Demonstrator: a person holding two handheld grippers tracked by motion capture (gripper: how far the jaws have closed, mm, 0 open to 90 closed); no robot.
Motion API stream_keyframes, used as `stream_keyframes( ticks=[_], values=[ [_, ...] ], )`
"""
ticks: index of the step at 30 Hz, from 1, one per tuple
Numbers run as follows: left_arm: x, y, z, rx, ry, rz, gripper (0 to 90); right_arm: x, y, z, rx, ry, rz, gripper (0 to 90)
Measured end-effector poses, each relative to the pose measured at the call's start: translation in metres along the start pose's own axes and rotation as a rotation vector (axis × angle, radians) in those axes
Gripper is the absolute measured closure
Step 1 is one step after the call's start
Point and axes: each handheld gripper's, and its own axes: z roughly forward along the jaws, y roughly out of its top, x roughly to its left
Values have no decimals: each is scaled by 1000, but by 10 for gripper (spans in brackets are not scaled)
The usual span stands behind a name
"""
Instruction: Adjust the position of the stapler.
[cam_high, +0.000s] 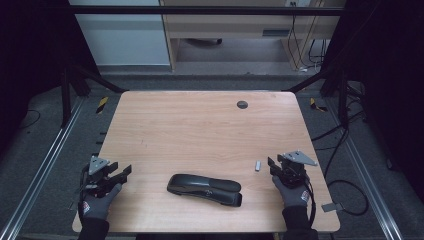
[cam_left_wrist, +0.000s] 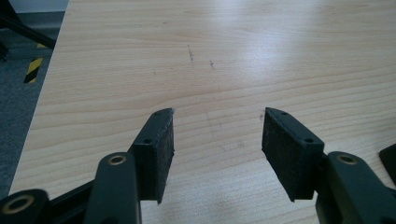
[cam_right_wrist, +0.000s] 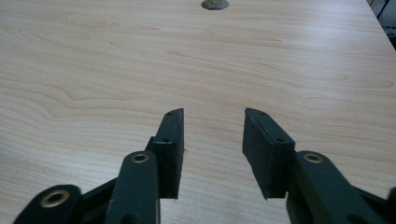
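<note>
A long black case (cam_high: 204, 189), shut and slightly slanted, lies on the wooden table (cam_high: 200, 130) near its front edge, between the two hands. My left gripper (cam_high: 121, 169) rests at the table's front left corner, pointing towards the middle; its jaws stand open over bare wood (cam_left_wrist: 217, 126). A dark corner of the case (cam_left_wrist: 390, 161) shows at the right edge of the left gripper view. At the front right, my right gripper (cam_high: 276, 163) points away from the person and is open, with nothing between its pads (cam_right_wrist: 214, 116). Both gloved hands keep clear of the case.
A small grey block (cam_high: 258, 165) lies just left of the right gripper. A round dark cable hole (cam_high: 242, 104) sits near the table's far edge, also seen as the hole (cam_right_wrist: 215, 3). Cables trail on the floor at the right (cam_high: 345, 185).
</note>
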Motion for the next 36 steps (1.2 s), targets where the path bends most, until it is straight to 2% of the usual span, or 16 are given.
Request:
stream_keyframes(
  ticks=[6,8,10,12,18,19,24,27,28,36],
  values=[
    [-4,2,-3,-12,-28,4,441,7,2,-3,5,71,-39,692],
    [-7,2,-5,-14,-29,15,441,10,1,-5,10,109,-39,721],
    [-9,2,-6,-11,-29,24,441,11,2,-4,16,116,-49,729],
    [-12,2,-7,-10,-36,32,441,17,2,-5,33,147,-65,766],
    [-15,1,-7,3,-30,34,423,29,1,-13,36,217,-98,826],
    [-15,1,-7,3,-30,34,421,29,1,-13,36,217,-98,826],
    [-16,1,-9,3,-28,34,417,38,-3,-24,50,299,-106,900],
    [-16,1,-9,6,-32,34,419,39,-5,-26,55,324,-107,900],
    [-17,1,-9,3,-35,33,424,42,-6,-26,70,347,-113,900],
    [-22,2,-10,1,-30,57,427,51,-13,-25,114,393,-122,900]
  ],
)
